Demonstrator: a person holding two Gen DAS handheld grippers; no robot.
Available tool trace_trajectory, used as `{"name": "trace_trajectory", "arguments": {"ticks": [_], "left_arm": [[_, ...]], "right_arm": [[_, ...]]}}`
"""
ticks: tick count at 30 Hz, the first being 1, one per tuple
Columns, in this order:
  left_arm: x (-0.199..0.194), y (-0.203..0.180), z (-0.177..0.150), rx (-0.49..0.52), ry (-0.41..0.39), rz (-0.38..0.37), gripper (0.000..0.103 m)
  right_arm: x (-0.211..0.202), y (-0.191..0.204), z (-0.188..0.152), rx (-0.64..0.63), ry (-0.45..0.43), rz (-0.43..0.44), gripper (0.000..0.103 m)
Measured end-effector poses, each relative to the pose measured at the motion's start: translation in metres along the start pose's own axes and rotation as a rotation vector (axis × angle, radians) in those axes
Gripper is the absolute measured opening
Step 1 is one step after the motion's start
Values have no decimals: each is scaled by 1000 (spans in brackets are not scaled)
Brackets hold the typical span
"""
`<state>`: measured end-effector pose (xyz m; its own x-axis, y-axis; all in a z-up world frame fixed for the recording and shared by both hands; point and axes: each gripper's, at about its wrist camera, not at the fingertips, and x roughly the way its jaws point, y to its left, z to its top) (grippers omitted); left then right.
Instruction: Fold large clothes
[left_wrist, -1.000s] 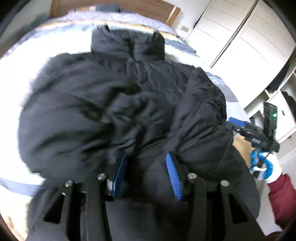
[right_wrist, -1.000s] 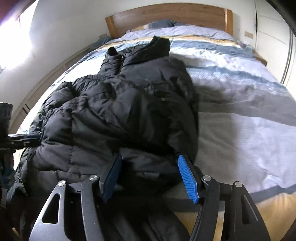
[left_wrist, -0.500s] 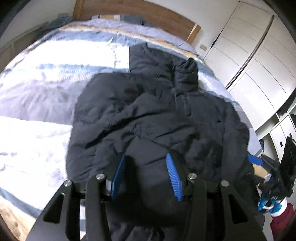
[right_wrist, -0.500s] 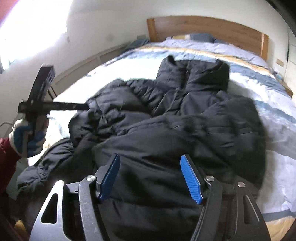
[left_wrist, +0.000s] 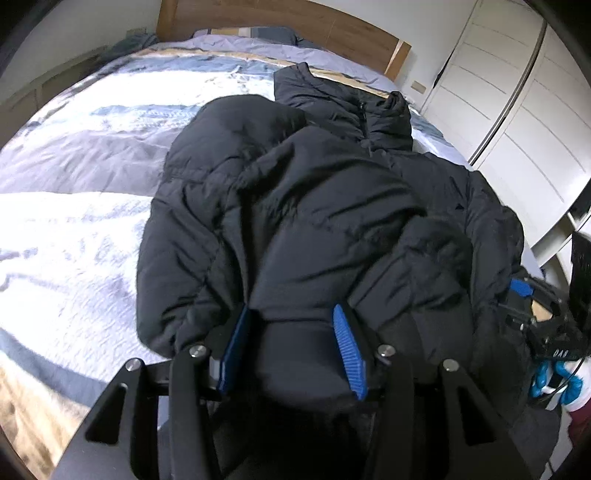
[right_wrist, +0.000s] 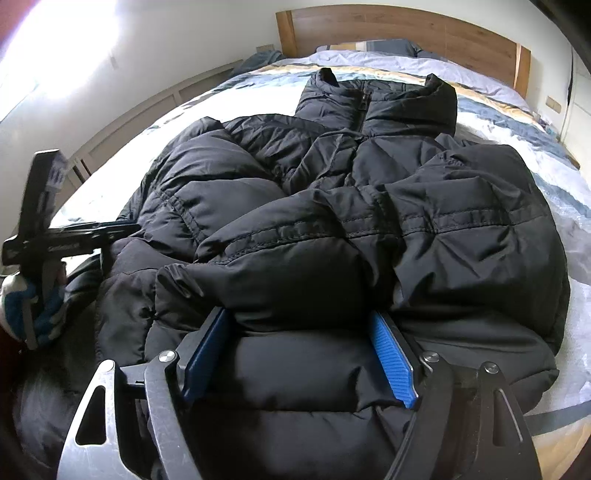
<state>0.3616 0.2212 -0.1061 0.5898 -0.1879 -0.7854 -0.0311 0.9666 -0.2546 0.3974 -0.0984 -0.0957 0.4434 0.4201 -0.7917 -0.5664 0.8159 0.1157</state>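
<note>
Both tools tilt down over the black puffer jacket (right_wrist: 369, 221) spread on the bed (left_wrist: 74, 229); left tool (left_wrist: 291, 347) and right tool (right_wrist: 299, 354) each straddle padded fabric, jaws opening.

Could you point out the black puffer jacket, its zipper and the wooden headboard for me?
black puffer jacket (right_wrist: 369, 236): right wrist view, on the quilted front.
zipper (right_wrist: 361, 110): right wrist view, at the collar, closed.
wooden headboard (right_wrist: 424, 31): right wrist view, on its upper panel behind the pillows.

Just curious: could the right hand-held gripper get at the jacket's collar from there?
Probably yes: the collar lies exposed, but the opening right hand-held gripper with jacket between its jaws must cross it.
</note>
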Motion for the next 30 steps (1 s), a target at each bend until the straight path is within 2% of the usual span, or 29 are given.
{"name": "trace_trajectory", "arguments": {"ticks": [5, 13, 19, 30], "left_arm": [[-15, -9, -6, 16, -21, 29, 46], [-31, -11, -14, 7, -34, 42, 46], [-38, -16, -18, 20, -47, 72, 46], [-49, -23, -30, 29, -48, 73, 46]], "right_arm": [[-8, 6, 4, -3, 16, -29, 77], [-44, 6, -11, 38, -26, -30, 77], [-40, -2, -24, 90, 5, -22, 77], [-44, 7, -29, 60, 37, -59, 78]]}}
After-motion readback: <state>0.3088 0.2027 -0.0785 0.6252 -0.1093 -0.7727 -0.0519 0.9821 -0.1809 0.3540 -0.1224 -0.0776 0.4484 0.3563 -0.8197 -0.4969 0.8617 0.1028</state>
